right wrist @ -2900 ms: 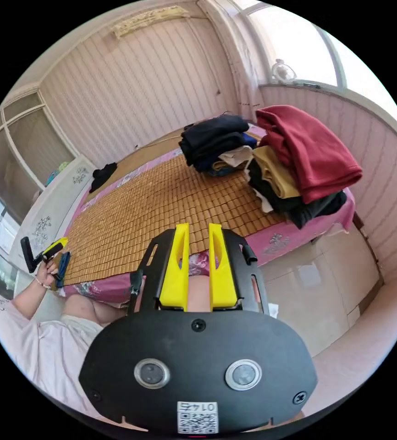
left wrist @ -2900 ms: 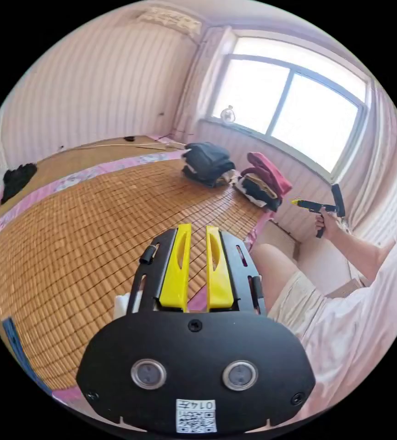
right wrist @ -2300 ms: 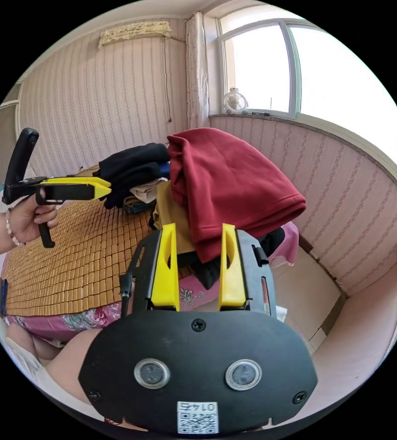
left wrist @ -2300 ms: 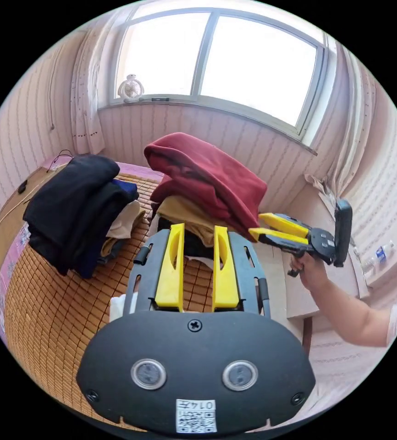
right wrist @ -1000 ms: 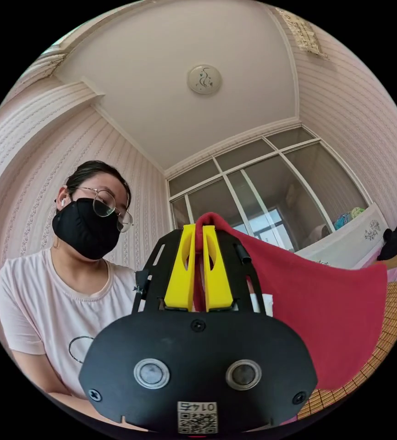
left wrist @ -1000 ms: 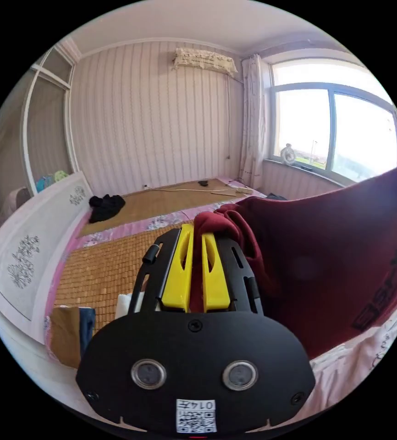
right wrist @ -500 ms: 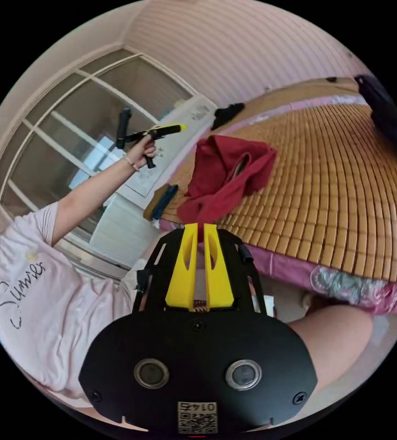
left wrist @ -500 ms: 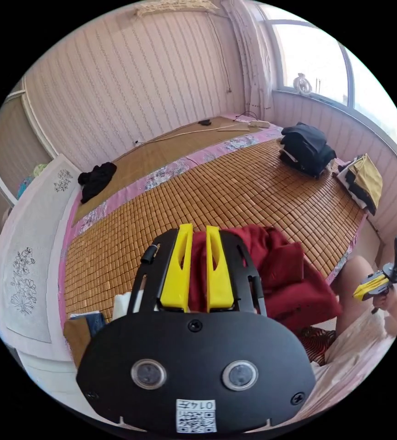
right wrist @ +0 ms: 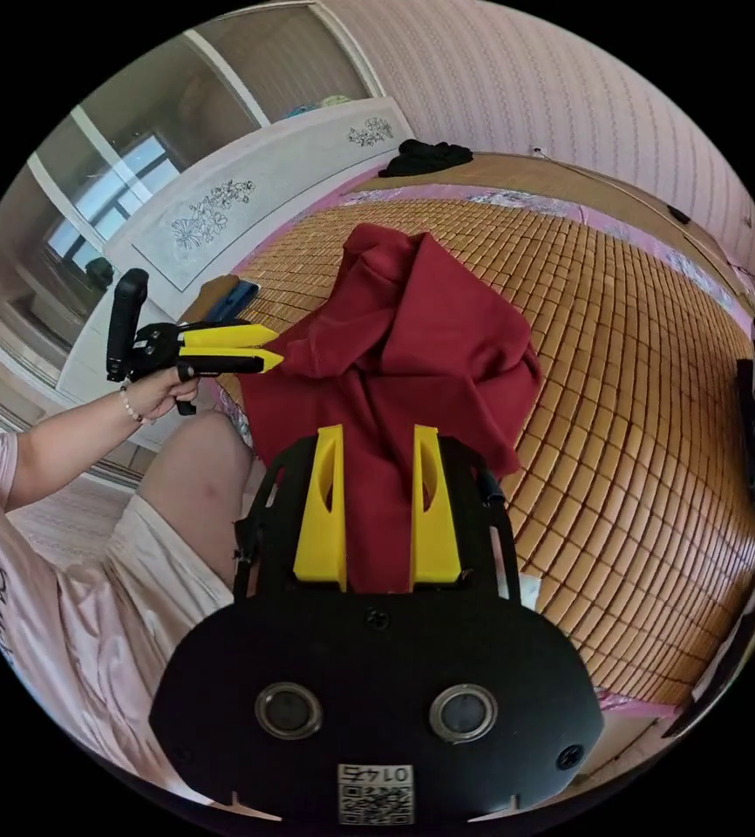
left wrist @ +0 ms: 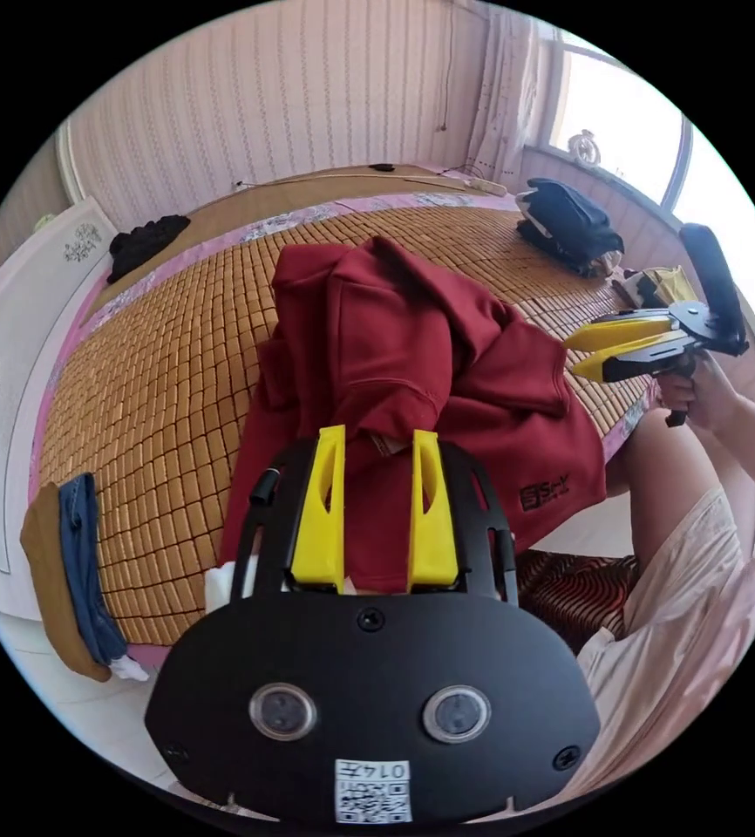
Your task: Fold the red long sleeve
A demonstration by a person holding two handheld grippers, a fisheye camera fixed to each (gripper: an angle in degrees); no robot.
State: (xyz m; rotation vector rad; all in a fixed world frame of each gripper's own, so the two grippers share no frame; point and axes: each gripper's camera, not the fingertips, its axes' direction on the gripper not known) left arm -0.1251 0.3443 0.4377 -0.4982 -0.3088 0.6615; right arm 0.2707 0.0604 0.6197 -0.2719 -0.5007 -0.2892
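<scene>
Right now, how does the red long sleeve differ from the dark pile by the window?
The red long sleeve is spread loose and crumpled; the dark pile is a compact stack. The red long sleeve hangs over the near edge; the dark pile sits far off by the window. Both rest on the bamboo mat.

Dark red sleeve (left wrist: 412, 349); tan checked bamboo mat (left wrist: 159, 366); pink flowered sheet (right wrist: 517, 199); yellow jaws; pink striped wall (left wrist: 308, 96).
</scene>
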